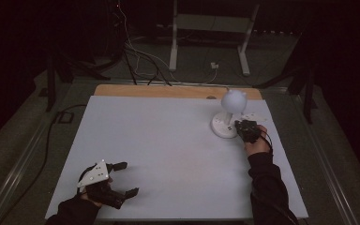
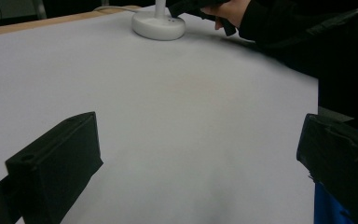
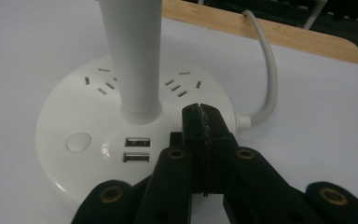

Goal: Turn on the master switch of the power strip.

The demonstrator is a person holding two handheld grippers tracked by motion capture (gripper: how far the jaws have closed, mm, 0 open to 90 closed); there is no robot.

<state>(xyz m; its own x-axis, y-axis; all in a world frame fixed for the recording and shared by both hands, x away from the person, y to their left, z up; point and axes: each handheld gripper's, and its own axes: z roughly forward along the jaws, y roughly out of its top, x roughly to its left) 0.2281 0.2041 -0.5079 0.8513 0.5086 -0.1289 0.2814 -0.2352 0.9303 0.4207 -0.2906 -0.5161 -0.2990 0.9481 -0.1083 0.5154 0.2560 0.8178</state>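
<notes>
Right gripper (image 3: 200, 119): jaws together, empty, tips over the lamp base (image 3: 74, 161).
Round button (image 3: 79, 141): lower left of tips.
Left gripper (image 1: 122, 179): jaws apart, far lower left.

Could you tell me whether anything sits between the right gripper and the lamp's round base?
Nothing visible does. The right gripper, fingers shut, already hangs over the edge of the lamp base, beside the USB ports and the stem.
</notes>
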